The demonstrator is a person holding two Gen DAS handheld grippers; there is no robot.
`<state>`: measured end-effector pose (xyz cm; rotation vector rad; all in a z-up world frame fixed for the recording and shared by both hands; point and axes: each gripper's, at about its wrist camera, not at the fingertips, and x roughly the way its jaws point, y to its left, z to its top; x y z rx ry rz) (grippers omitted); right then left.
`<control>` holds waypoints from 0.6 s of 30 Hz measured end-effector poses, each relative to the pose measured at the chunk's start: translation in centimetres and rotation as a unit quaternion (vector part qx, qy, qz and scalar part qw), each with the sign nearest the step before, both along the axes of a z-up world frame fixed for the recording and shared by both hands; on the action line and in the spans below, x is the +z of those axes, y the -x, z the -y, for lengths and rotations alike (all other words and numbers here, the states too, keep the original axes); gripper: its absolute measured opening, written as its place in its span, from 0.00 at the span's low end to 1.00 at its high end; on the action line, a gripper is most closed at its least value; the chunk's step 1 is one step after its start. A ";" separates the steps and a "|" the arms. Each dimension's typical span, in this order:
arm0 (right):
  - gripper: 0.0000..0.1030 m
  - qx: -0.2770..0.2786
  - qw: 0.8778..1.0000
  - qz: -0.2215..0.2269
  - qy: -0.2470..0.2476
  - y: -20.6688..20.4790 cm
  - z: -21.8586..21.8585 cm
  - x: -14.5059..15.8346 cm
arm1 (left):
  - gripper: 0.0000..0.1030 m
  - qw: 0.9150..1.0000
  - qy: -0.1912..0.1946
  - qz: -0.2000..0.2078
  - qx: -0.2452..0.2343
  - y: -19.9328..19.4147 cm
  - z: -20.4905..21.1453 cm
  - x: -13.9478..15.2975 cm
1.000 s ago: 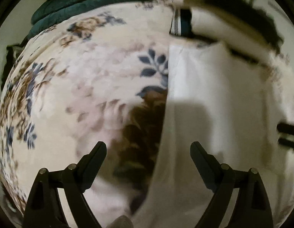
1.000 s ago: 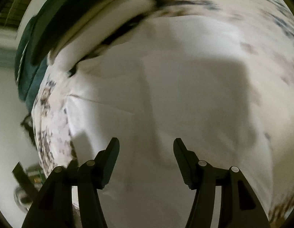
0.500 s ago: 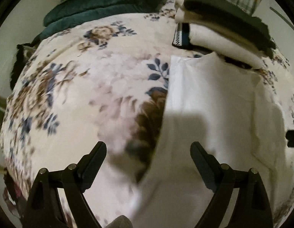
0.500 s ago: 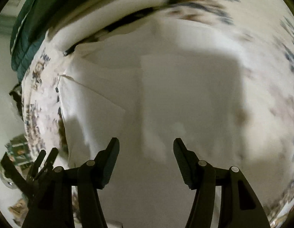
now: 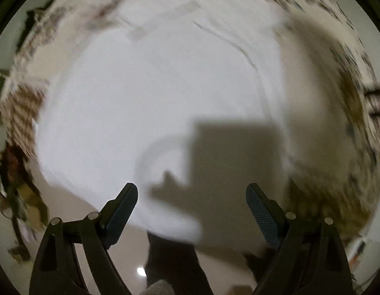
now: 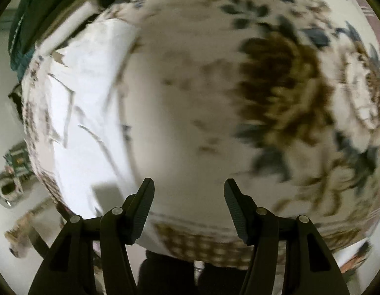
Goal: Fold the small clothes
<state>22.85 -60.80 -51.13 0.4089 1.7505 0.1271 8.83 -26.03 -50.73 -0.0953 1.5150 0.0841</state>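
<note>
**White garment flat on floral bedspread, both grippers spread wide and empty**

Left wrist view: white garment (image 5: 145, 93) filling the centre and upper part of the frame, spread flat on the floral bedspread (image 5: 347, 103), curved neckline seam faint at lower centre, long crease lines running from upper centre toward the right. Near edge of the garment at the lower centre of the frame, just above the fingertips. Left gripper (image 5: 191, 194) at the bottom of the frame, jaws wide apart, nothing between them, hovering above the cloth with its blocky shadow cast on the white fabric at centre right. Heavy motion blur around the edges.

Right wrist view: same white garment (image 6: 86, 103) confined to the left third of the frame, dark fold lines across it. Floral bedspread (image 6: 283, 93) taking up the centre and right, large brown flower with dark blue leaves at the right. Dark green bedding (image 6: 42, 7) bunched in the upper left corner. Right gripper (image 6: 189, 194) at the bottom centre, jaws parted wide, holding nothing, over bare bedspread just beside the garment's right edge. Picture blurred
</note>
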 end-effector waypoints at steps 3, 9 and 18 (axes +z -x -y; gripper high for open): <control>0.59 0.009 1.000 -0.002 0.004 -0.3 2.2 -0.5 | 0.87 1.000 0.016 -0.015 -0.007 2.9 4.7 -1.8; 0.59 0.037 0.999 0.017 0.005 -3.5 0.9 -1.4 | 0.53 0.999 -0.029 -0.014 0.001 4.2 9.2 -6.8; 0.59 0.090 0.994 0.053 -0.040 -10.4 -7.4 -2.3 | 0.03 0.994 -0.032 0.053 0.087 5.0 3.3 -2.6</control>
